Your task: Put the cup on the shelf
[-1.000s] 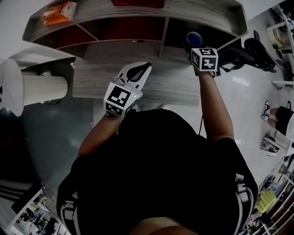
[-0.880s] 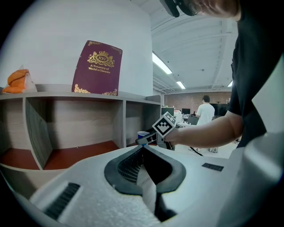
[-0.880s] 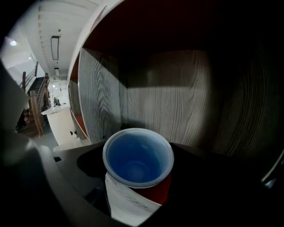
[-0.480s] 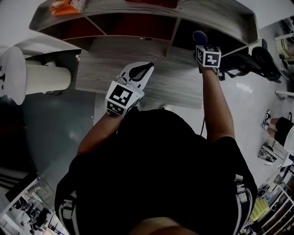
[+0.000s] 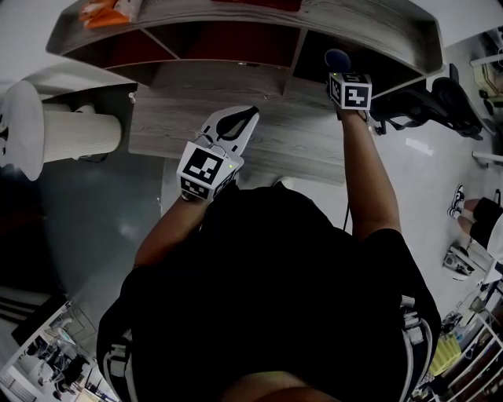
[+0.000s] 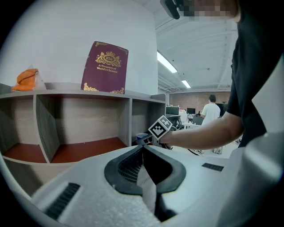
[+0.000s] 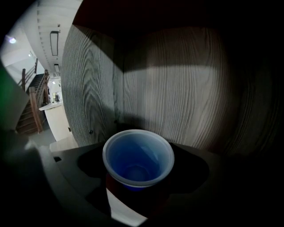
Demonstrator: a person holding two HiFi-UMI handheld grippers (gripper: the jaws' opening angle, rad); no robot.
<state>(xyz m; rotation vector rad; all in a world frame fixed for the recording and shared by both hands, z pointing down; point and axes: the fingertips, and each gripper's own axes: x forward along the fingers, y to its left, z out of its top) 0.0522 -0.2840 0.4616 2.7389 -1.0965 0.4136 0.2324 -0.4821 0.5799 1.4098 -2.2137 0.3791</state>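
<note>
Your right gripper [image 5: 342, 74] holds the cup [image 7: 138, 158] inside the right bay of the shelf [image 5: 369, 23].

Its fingers clamp the blue cup's sides, and the cup stands upright between them, mouth up. The back wall [image 7: 186, 88] lies just beyond the fingertips and a divider [image 7: 88, 88] is to their left. You cannot tell whether the cup's base touches the bay floor. Your left gripper [image 6: 142, 151] has its fingers pressed together on nothing, well left of the cup, with the open bays ahead of its tips.
</note>
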